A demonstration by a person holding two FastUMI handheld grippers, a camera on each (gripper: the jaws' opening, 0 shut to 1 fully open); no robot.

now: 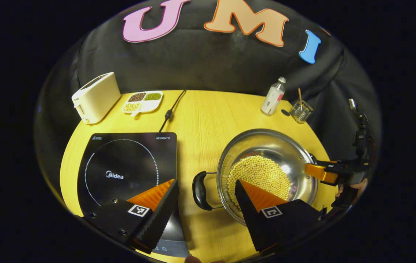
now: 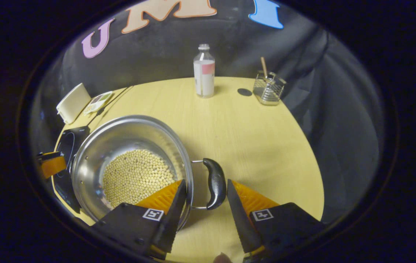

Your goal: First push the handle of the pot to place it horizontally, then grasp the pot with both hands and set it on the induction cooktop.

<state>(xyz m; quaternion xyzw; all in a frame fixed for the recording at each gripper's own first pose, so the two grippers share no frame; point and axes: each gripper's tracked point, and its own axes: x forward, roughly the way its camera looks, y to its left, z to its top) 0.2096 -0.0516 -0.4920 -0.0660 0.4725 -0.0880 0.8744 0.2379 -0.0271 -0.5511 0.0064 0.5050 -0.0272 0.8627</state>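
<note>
One pot (image 1: 266, 146) — steel, two black side handles: one (image 1: 200, 190) at 9 o'clock of pot in left gripper view, other (image 2: 215, 182) at 3 o'clock of pot in right gripper view. Soybeans (image 1: 259, 175) inside pot — too many to count. One induction cooktop (image 1: 127, 164). One toaster (image 1: 95, 96). One divided dish (image 1: 143, 101), three compartments filled. One bottle (image 2: 204, 71). One glass holder (image 2: 268, 87) with one stick. One power cord (image 1: 171, 109). One table (image 1: 200, 120). Two grippers: left gripper (image 1: 206, 199), right gripper (image 2: 205, 195).
</note>
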